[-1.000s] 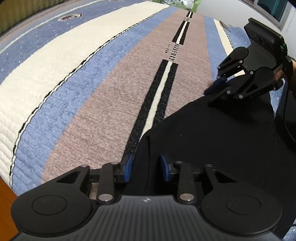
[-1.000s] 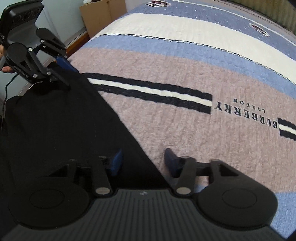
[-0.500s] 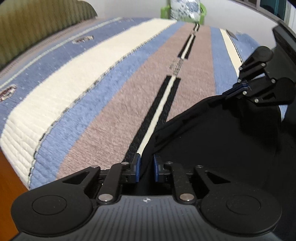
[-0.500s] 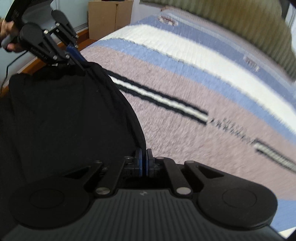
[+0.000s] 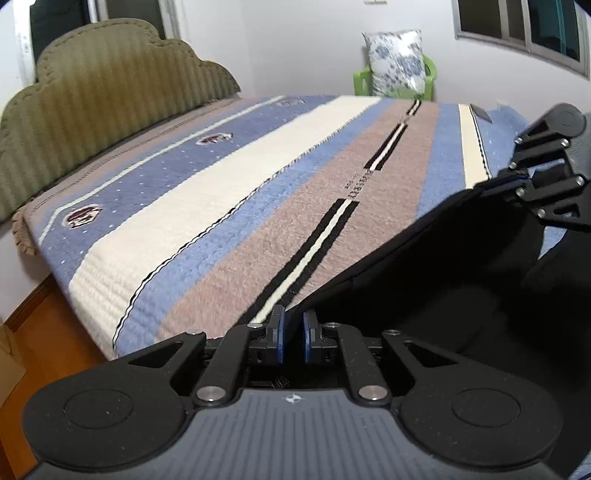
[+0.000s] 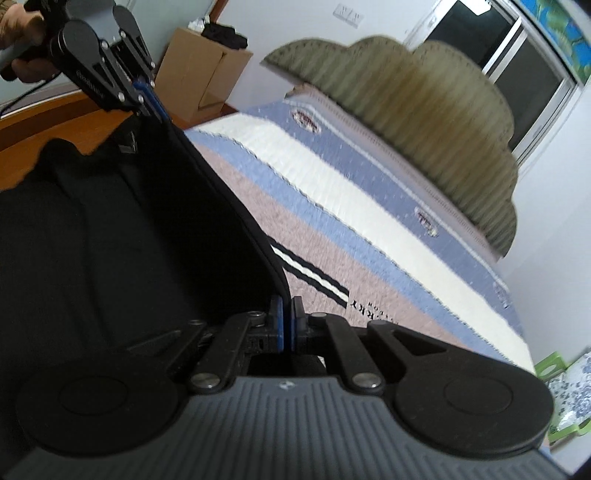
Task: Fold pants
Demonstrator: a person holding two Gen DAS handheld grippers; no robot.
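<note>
Black pants (image 5: 443,277) hang lifted over the striped bed cover (image 5: 221,206), one edge stretched taut between the two grippers. My left gripper (image 5: 293,332) closes tight on that edge, with black cloth between its blue pads. In the left wrist view my right gripper (image 5: 511,179) pinches the far end at the right. My right gripper (image 6: 287,321) is shut on the same edge of the pants (image 6: 110,221). Up at the left, held by a person's hand (image 6: 22,26), my left gripper (image 6: 149,96) clamps the other end. The rest of the pants sags below, in shadow.
A green padded headboard (image 5: 92,92) stands at one side of the bed. A green chair with a flowered pillow (image 5: 397,62) sits beyond the bed. A cardboard box (image 6: 199,74) stands on the wooden floor (image 5: 29,332) beside the bed.
Both grippers went from open around the pants' edge to shut on it. They then rose and tilted up, lifting the edge off the bed cover and pulling it taut.
</note>
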